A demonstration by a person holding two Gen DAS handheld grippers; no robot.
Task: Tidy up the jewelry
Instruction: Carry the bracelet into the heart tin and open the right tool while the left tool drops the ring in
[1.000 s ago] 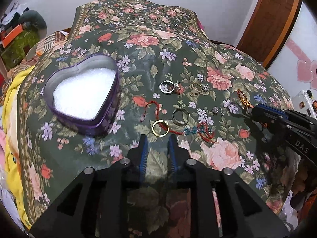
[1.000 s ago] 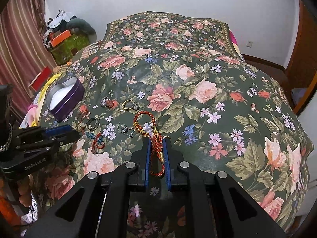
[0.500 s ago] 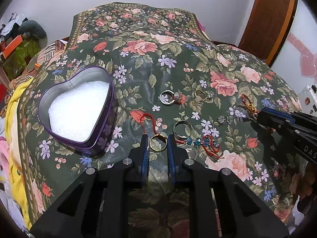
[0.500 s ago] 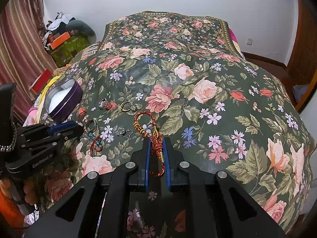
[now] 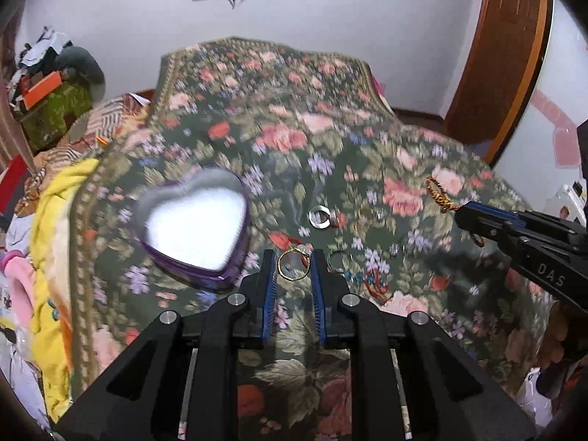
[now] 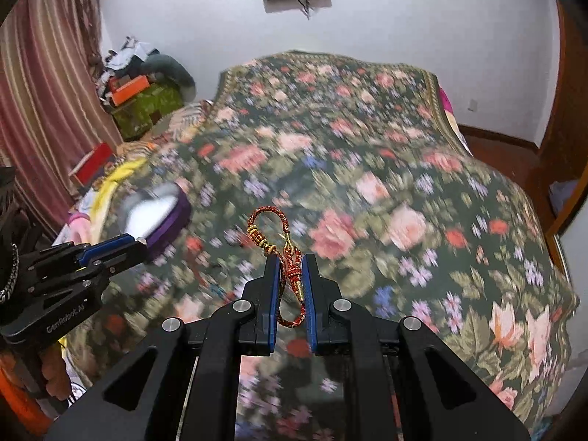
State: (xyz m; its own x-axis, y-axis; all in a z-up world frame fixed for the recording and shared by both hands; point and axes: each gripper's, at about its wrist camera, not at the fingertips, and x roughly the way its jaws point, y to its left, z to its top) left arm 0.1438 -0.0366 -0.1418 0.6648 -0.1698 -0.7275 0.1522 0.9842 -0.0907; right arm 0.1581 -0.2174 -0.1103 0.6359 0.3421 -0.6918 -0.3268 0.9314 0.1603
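My left gripper [image 5: 293, 257] is shut on a gold ring [image 5: 293, 265], held just above the floral bedspread [image 5: 286, 136]. To its left sits a purple heart-shaped tin [image 5: 194, 228] with a white lining, open at the top. My right gripper [image 6: 291, 261] is shut on a red and gold braided bracelet [image 6: 268, 228], whose loop hangs out past the pads. In the left wrist view the right gripper [image 5: 474, 220] reaches in from the right with the bracelet [image 5: 439, 196]. The left gripper [image 6: 126, 246] shows at the left of the right wrist view, near the tin [image 6: 161, 213].
A silver ring [image 5: 319, 217], another ring [image 5: 340, 259] and a beaded red cord [image 5: 375, 281] lie on the bedspread beyond my left gripper. A yellow blanket [image 5: 55, 242] hangs at the bed's left edge. Boxes and clothes [image 6: 143, 92] pile up at the back left; a wooden door [image 5: 507, 55] stands right.
My left gripper closed on the gold ring and lifted it off the bedspread. The right gripper rose too, taking the braided bracelet up with it. The bed now looks farther away and blurred.
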